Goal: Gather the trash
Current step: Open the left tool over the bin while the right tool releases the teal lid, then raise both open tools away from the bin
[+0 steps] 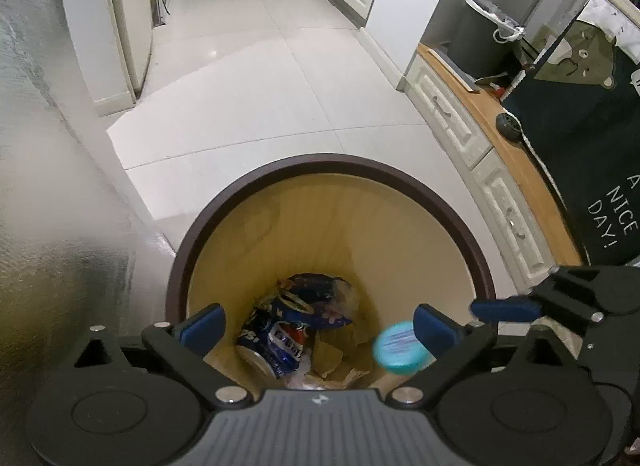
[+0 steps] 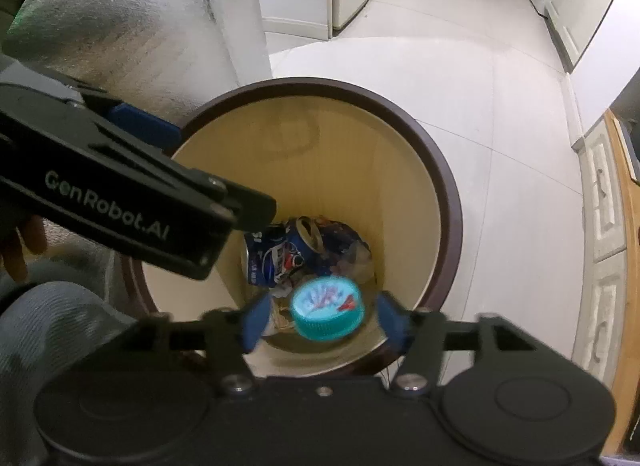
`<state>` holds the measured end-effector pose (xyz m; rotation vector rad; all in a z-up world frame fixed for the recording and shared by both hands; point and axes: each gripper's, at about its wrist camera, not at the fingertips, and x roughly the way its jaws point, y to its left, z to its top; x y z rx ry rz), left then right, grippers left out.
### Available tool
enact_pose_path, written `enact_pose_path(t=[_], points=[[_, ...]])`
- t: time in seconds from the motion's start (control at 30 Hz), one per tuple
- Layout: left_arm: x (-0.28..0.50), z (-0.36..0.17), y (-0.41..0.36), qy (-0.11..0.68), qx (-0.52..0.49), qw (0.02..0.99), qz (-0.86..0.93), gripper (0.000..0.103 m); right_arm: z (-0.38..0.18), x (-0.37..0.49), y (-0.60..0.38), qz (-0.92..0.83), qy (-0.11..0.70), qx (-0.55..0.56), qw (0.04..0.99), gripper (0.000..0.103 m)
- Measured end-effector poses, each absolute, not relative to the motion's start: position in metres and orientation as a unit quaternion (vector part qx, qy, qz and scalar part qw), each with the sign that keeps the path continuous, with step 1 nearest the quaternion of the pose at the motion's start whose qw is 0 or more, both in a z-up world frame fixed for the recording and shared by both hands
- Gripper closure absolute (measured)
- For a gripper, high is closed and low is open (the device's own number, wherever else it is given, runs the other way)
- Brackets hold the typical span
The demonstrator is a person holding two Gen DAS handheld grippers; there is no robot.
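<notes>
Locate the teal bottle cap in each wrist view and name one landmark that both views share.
Left wrist view: the teal bottle cap is at lower right, blurred, just beside the near right blue pad, over the bin.
Right wrist view: the cap is at lower centre, between the open jaws, touching neither pad.
Shared landmark: the crushed Pepsi can at the bin's bottom.

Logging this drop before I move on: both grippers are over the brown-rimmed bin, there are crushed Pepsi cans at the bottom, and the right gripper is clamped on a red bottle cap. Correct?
Not quite. In the right wrist view the bottle cap is teal, and it sits free between the open right gripper pads, blurred, apparently falling. The bin, Pepsi cans and left gripper are as you said.
</notes>
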<state>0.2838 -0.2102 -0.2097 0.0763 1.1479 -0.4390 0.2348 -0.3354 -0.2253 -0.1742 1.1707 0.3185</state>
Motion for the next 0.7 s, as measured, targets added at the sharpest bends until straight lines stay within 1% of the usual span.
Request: enact_pose_path(t=[0.03,0.2,0.23,0.3,0.4,0.5,0.7], points=[[0.282,-0.209,-0.209,0.539,0.037,0.817,-0.204,0.000,-0.223,0.234,-0.335,0.151,0.549,-0.085,0.818,0.032],[0.274,-0.205,-0.201,0.542,0.030,0.816,-0.200,0.000,-0.216,0.230,-0.339,0.153,0.549,-0.091,0.817,0.018],[0.273,-0.204,-0.200,0.542,0.028,0.816,-0.199,0.000,-0.215,0.228,-0.339,0.154,0.548,-0.093,0.817,0.017],[0.269,-0.201,-0.197,0.541,0.027,0.817,-0.198,0.000,-0.210,0.227,-0.340,0.153,0.546,-0.095,0.818,0.010],[0.265,-0.197,-0.194,0.539,0.025,0.819,-0.197,0.000,-0.208,0.222,-0.343,0.154,0.542,-0.091,0.821,0.004],[0.260,-0.193,-0.190,0.536,0.025,0.820,-0.197,0.000,-0.205,0.220,-0.343,0.152,0.538,-0.088,0.825,0.000],[0.246,-0.186,-0.182,0.529,0.033,0.827,-0.185,0.000,-0.199,0.209,-0.349,0.152,0.529,-0.092,0.830,0.000]])
